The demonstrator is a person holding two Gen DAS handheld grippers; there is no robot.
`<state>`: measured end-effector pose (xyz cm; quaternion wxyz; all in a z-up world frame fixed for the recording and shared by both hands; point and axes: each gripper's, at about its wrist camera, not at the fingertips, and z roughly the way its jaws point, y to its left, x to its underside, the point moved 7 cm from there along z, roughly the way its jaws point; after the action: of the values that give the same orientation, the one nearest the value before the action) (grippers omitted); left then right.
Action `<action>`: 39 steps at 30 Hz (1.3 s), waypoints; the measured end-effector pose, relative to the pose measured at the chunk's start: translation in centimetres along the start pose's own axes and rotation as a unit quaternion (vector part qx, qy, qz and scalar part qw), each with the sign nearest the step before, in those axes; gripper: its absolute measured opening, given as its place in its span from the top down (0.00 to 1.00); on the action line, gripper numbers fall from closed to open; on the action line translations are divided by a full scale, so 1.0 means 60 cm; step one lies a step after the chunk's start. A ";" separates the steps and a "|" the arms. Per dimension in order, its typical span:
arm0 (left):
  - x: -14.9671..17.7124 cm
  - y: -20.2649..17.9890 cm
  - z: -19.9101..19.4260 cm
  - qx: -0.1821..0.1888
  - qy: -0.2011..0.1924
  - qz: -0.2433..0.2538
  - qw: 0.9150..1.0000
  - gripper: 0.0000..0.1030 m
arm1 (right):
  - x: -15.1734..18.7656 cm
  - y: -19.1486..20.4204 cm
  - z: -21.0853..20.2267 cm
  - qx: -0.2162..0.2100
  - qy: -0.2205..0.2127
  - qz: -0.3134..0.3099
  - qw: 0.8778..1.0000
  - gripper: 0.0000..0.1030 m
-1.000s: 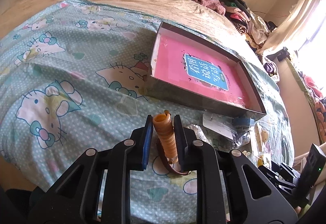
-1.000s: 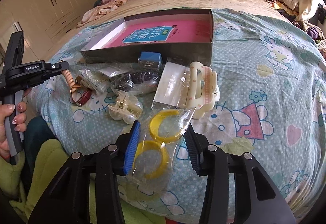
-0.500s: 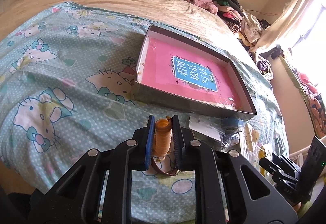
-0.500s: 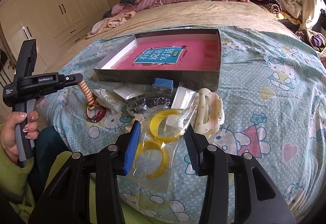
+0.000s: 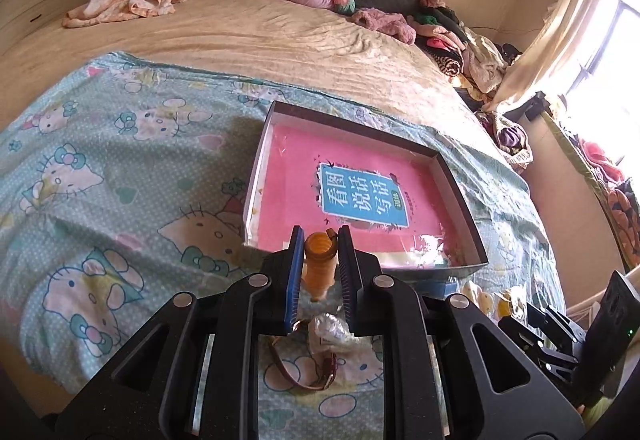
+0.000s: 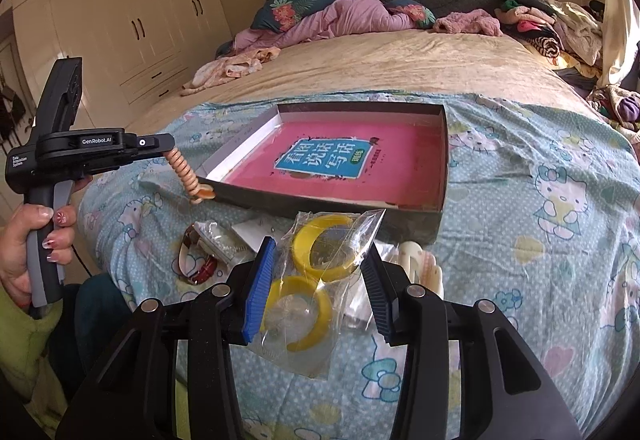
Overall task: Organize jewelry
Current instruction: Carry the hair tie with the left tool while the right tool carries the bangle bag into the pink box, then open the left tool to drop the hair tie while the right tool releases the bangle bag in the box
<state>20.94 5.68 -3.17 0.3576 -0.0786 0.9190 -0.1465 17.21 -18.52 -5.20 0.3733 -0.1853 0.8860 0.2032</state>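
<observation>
Clamping coil tie (image 5: 319,267), left hand-held gripper (image 5: 319,260) nears box edge (image 5: 460,270); right hand-held gripper (image 6: 318,280) pinches bangle bag (image 6: 320,272).

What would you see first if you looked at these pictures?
Probably the bright pink book lying in the open box on the cat-print sheet. Then the two grippers near the box: the left gripper pinches an orange coil, and the right gripper holds a clear bag of yellow rings.
</observation>
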 end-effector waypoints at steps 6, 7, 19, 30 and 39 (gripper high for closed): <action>-0.033 -0.005 0.031 -0.001 0.001 -0.003 1.000 0.90 | -0.043 -0.022 0.030 0.006 -0.019 0.001 1.000 0.59; -0.040 -0.007 0.036 0.000 0.001 -0.003 1.000 0.90 | -0.051 -0.027 0.035 0.005 -0.022 0.004 1.000 0.59; -0.060 0.002 0.105 -0.011 0.019 -0.007 1.000 0.90 | -0.100 -0.070 0.114 0.026 -0.011 -0.001 1.000 0.59; -0.059 0.022 0.162 -0.028 0.038 -0.012 0.999 0.90 | -0.090 -0.095 0.173 0.034 0.027 0.015 0.999 0.59; -0.048 0.024 0.177 -0.031 0.050 -0.009 0.998 0.90 | -0.083 -0.113 0.183 0.040 0.041 0.035 0.998 0.53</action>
<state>30.21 5.49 -9.29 0.3069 -0.0902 0.9392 -0.1244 30.15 -17.91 -10.06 0.3370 -0.1471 0.9138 0.1726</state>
